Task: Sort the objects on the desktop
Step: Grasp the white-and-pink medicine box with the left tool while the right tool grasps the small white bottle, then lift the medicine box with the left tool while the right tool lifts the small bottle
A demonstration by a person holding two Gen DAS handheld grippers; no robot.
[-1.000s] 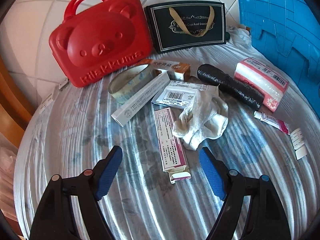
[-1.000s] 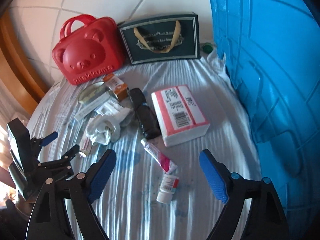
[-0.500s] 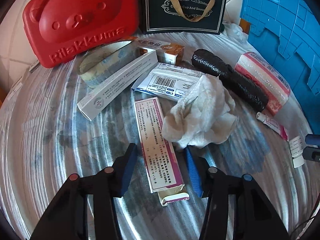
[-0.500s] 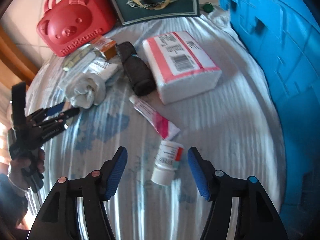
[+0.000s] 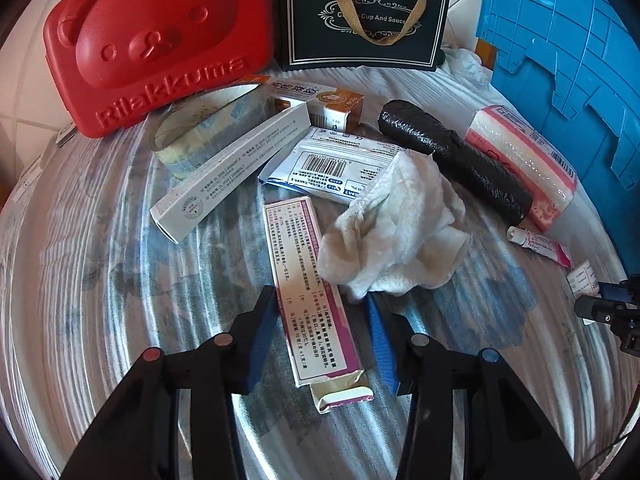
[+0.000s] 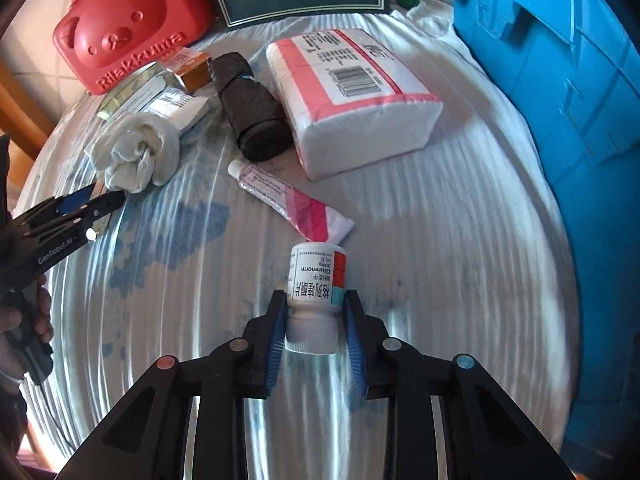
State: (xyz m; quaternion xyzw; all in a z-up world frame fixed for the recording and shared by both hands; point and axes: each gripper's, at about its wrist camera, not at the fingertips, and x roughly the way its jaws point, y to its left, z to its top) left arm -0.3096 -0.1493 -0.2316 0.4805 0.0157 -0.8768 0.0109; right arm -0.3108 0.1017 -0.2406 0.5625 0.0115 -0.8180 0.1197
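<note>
- The right gripper [image 6: 316, 320] has just been closing and now grasps the white medicine bottle [image 6: 316, 284] lying on the desk [image 6: 460, 240].
- The left gripper [image 5: 320, 320] has just been closing around the long pink box [image 5: 308, 284] on the desk; contact unclear.

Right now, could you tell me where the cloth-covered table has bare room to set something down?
Bare cloth lies between the pink-and-white tissue pack and the blue plastic crate, and left of the white pill bottle. It is crowded below the red bear-shaped case: boxes, tape and a white rag overlap.
</note>
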